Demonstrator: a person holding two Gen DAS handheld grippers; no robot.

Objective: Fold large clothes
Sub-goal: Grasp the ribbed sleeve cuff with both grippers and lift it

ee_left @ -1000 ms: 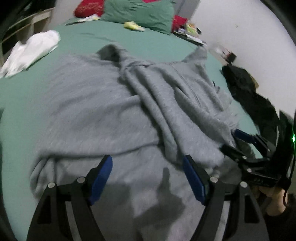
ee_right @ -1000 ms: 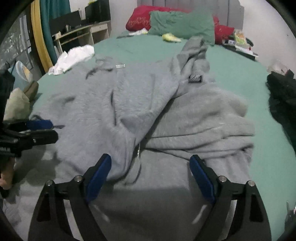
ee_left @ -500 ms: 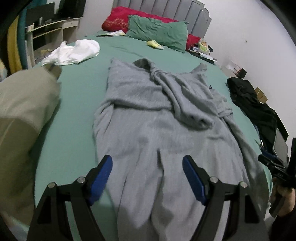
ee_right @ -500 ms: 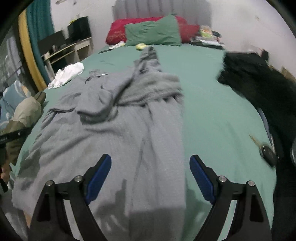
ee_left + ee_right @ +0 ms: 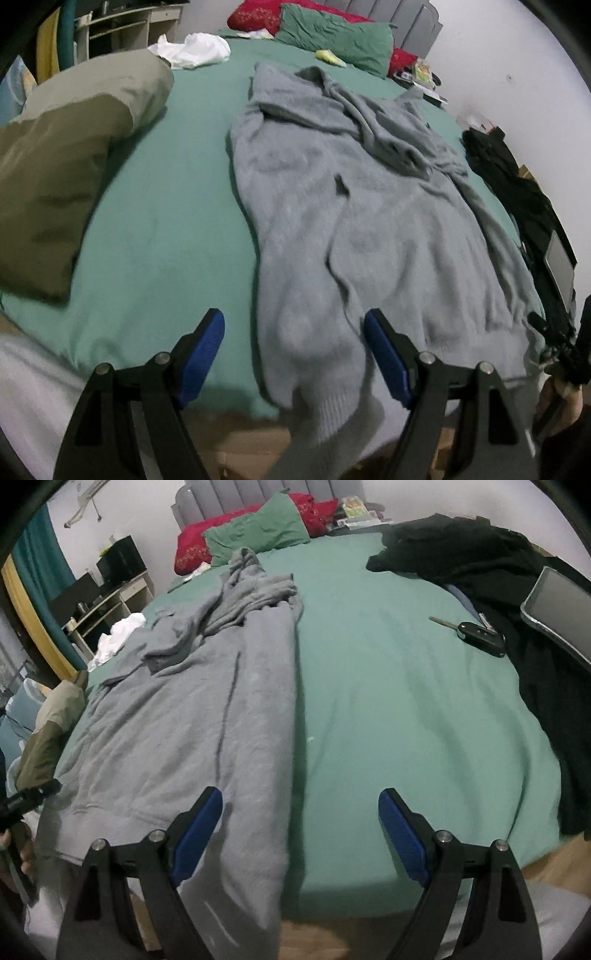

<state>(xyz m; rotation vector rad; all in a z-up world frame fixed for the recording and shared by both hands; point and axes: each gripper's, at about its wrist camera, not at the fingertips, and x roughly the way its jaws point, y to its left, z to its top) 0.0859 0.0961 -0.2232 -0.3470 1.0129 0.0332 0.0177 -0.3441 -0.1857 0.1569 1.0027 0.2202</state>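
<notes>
A large grey knitted garment [image 5: 354,229] lies lengthwise on the green bed [image 5: 159,229], its top bunched toward the pillows and its hem hanging over the near edge. My left gripper [image 5: 293,350] is open above the garment's near left corner, nothing between its blue pads. In the right wrist view the same grey garment [image 5: 207,716] fills the left half, and my right gripper [image 5: 301,832] is open over its right edge and the bare sheet [image 5: 406,716]. Each gripper shows at the far side of the other's view, held by a hand.
A tan pillow [image 5: 62,155] sits at the bed's left side, with white cloth [image 5: 192,50] beyond it. Black clothes [image 5: 491,572], a car key [image 5: 480,635] and a tablet [image 5: 557,613] lie on the right. Green and red pillows [image 5: 255,530] rest at the headboard. Wooden floor shows below the bed's edge.
Both grippers have drawn back from over the garment's middle and spread apart, the left toward its left corner, the right toward its right edge. Both stayed open and empty.
</notes>
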